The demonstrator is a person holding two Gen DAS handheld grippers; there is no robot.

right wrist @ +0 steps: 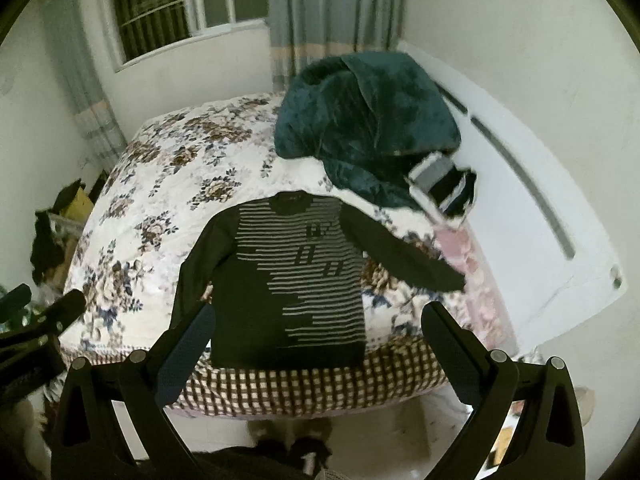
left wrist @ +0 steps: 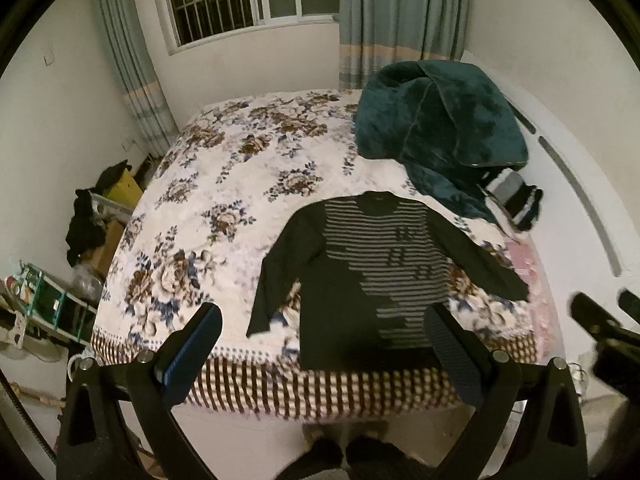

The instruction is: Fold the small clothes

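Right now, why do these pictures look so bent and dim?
Left wrist view: fisheye lens bows the bed and walls, corners go black, dim indoor light, striped shirt slightly soft. Right wrist view: same curving, teal blanket and the folded clothes beside it smeared by blur.

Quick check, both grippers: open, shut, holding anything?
Left gripper: open, holding nothing, above the bed edge.
Right gripper: open, holding nothing; the striped sweater lies flat, ungripped.

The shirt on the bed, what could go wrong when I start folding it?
1. The shirt has its hem at the bed edge, so a tug toward you might slide it off.
2. The right sleeve spreads toward the teal blanket and the striped item beside it; a wide sweep could snag them.
3. Both grippers, left and right, are open and off the cloth; a shallow pinch may catch the floral cover too.
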